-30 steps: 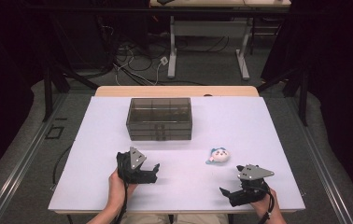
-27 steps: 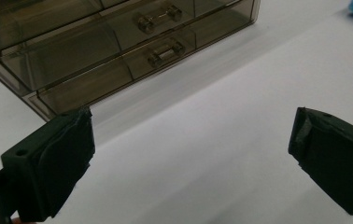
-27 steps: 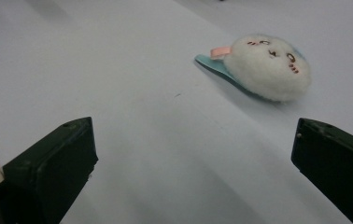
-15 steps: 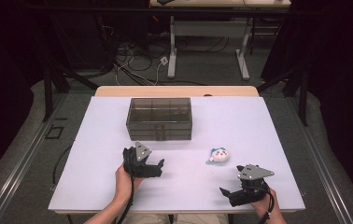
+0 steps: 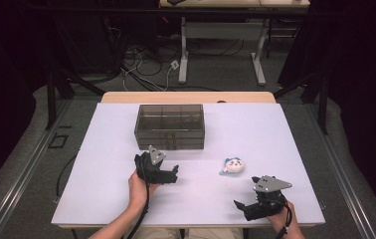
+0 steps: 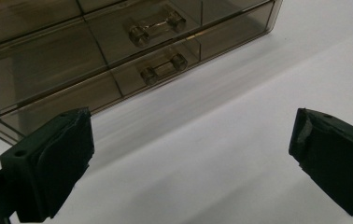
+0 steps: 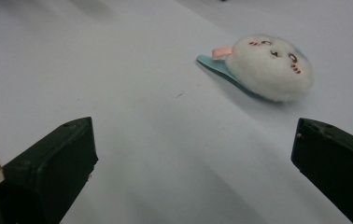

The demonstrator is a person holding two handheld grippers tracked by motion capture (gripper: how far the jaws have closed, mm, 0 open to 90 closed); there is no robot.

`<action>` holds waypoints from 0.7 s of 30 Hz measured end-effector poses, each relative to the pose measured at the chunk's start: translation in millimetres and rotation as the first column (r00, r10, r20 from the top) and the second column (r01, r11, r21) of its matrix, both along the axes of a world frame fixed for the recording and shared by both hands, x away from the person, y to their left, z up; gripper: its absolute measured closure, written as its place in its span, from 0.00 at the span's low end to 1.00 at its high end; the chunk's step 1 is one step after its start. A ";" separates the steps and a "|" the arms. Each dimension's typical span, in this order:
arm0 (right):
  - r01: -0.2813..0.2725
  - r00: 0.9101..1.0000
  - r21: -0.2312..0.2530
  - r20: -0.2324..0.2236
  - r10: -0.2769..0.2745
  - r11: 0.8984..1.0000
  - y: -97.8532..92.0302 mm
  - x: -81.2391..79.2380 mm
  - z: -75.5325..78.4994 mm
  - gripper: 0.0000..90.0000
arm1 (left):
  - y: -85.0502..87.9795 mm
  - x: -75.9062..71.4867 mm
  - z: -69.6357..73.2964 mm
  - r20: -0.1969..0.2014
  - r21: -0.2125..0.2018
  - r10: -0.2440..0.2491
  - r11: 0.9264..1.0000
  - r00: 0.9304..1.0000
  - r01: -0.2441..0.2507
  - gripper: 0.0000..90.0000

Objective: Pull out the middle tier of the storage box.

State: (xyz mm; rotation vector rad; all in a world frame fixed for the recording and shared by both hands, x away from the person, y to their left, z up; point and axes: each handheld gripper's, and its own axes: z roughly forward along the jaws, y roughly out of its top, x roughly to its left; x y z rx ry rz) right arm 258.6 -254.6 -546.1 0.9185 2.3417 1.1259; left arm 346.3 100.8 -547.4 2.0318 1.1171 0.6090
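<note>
A smoky clear drawer box (image 5: 170, 125) stands at the back middle of the white table (image 5: 275, 134). Its two front drawers with bar handles (image 6: 163, 69) fill the top of the left gripper view. My left gripper (image 5: 172, 174) hovers open just in front of the box, jaws wide apart and empty (image 6: 191, 154). A small white plush face on a blue base (image 5: 233, 166) lies right of centre. It sits ahead and to the right in the right gripper view (image 7: 271, 67). My right gripper (image 5: 240, 204) rests open near the front edge, a short way from the plush.
Bare white tabletop surrounds the box and plush. Beyond the table's far edge lie floor cables (image 5: 141, 59) and the legs of another desk (image 5: 183, 55). Dark stands flank both sides.
My left gripper has moved forward and to the right, closer to the drawer box front. The right gripper and the plush have stayed put.
</note>
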 end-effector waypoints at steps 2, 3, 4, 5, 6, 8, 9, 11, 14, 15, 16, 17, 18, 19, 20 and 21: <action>0.004 1.000 -0.008 -0.011 -0.004 1.000 0.3 -0.3 -0.1 0.00 | -1.5 4.8 -0.5 -0.016 -0.004 0.025 1.000 1.000 -0.025 0.00; 0.004 1.000 -0.008 -0.011 -0.004 1.000 0.3 -0.3 -0.1 0.00 | -1.5 4.8 -0.5 -0.016 -0.004 0.025 1.000 1.000 -0.025 0.00; 0.003 1.000 -0.006 -0.006 -0.003 1.000 0.4 0.0 -0.5 0.00 | -1.9 6.1 -0.4 -0.019 -0.007 0.035 0.999 0.999 -0.035 0.00; 0.005 1.000 -0.012 -0.011 -0.005 1.000 0.4 -0.1 -0.2 0.00 | -1.9 7.5 -0.2 -0.024 -0.004 0.038 0.999 0.999 -0.038 0.00; 0.006 1.000 0.017 0.005 -0.006 1.000 1.8 0.7 -2.8 0.00 | -2.5 9.0 0.2 -0.028 -0.013 0.067 0.998 0.997 -0.067 0.00; -0.006 1.000 -0.007 -0.016 0.006 1.000 1.0 1.0 -1.7 0.00 | -3.0 10.1 0.1 -0.030 -0.018 0.079 0.997 0.996 -0.080 0.00; -0.006 1.000 -0.007 -0.017 0.006 1.000 1.0 0.9 -1.8 0.00 | -2.5 11.3 0.3 -0.034 -0.016 0.086 0.996 0.996 -0.086 0.00; 0.004 1.000 -0.003 -0.021 -0.004 1.000 1.4 0.1 -2.0 0.00 | -3.0 13.5 0.2 -0.046 -0.027 0.100 0.994 0.994 -0.102 0.00; 0.005 1.000 -0.003 -0.024 -0.005 1.000 1.5 -0.1 -1.6 0.00 | -4.8 16.0 1.0 -0.056 -0.039 0.114 0.992 0.992 -0.116 0.00; 0.002 1.000 -0.005 -0.021 -0.002 1.000 1.3 0.2 -1.6 0.00 | -5.7 16.5 1.3 -0.052 -0.043 0.120 0.992 0.991 -0.122 0.00; 0.005 1.000 -0.004 -0.024 -0.005 1.000 1.5 -0.1 -1.7 0.00 | -6.8 17.2 1.6 -0.050 -0.045 0.123 0.991 0.991 -0.125 0.00; 0.003 1.000 -0.004 -0.024 -0.003 1.000 1.3 0.0 -1.7 0.00 | -7.5 17.6 2.2 -0.052 -0.044 0.122 0.991 0.991 -0.124 0.00; 0.005 1.000 -0.002 -0.019 -0.005 1.000 1.4 0.2 -2.1 0.00 | -8.9 18.0 2.3 -0.051 -0.048 0.126 0.991 0.991 -0.128 0.00; 0.007 1.000 -0.004 -0.016 -0.007 1.000 1.4 0.2 -2.3 0.00 | -9.8 18.4 2.5 -0.051 -0.050 0.126 0.990 0.991 -0.129 0.00; 0.001 1.000 -0.006 -0.014 -0.001 1.000 1.1 0.7 -2.3 0.00 | -10.8 18.7 3.0 -0.049 -0.046 0.130 0.990 0.990 -0.132 0.00; 0.001 1.000 -0.006 -0.014 -0.001 1.000 1.1 0.7 -2.3 0.00 | -12.3 18.9 3.0 -0.041 -0.052 0.139 0.989 0.989 -0.141 0.00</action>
